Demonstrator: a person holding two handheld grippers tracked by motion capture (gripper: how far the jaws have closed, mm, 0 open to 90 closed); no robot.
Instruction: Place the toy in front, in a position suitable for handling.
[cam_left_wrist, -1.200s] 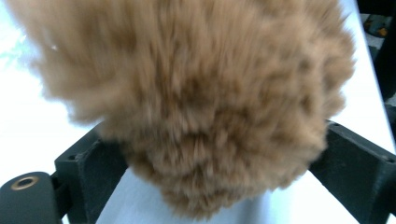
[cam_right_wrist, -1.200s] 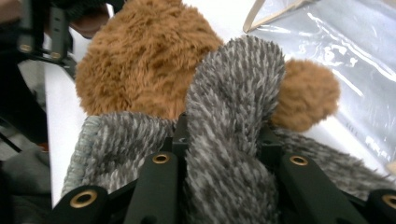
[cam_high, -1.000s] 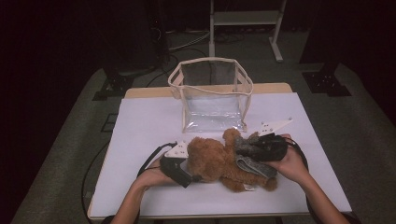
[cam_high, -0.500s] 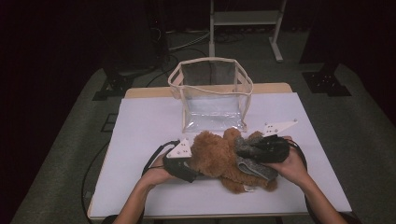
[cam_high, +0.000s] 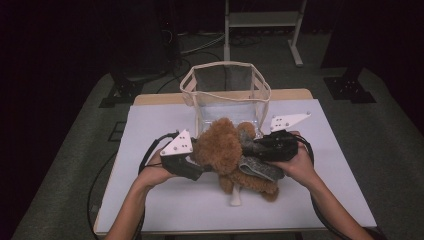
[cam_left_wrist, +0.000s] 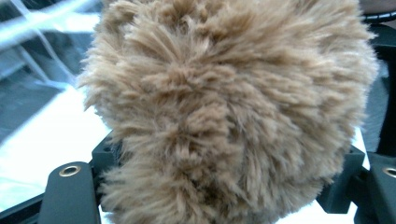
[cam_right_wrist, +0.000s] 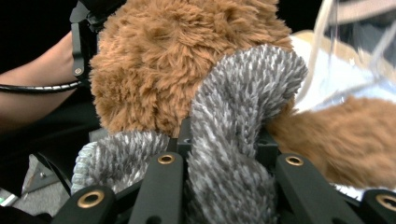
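- The left gripper (cam_high: 196, 161) comes in from 8 o'clock on the white table (cam_high: 165, 200). Its jaws have just been closing, and now they squeeze the fluffy brown head of the teddy bear (cam_high: 227, 152). In the left gripper view the teddy bear (cam_left_wrist: 229, 112) bulges between the two black jaws.
- The teddy bear is in the middle of the table, held between the two grippers. Its head is at 11 o'clock and its legs point to 5 o'clock. A white tag (cam_high: 235, 199) hangs down under it at 6 o'clock.
- A grey scarf (cam_high: 257, 167) is wrapped on the bear.
- The right gripper (cam_high: 250, 148) comes in from 3 o'clock. Its jaws are clamped on the grey scarf (cam_right_wrist: 233, 154) at the bear's neck, as the right gripper view shows up close.
- A clear bag (cam_high: 227, 95) with cream edges stands open at 12 o'clock, just behind the bear.
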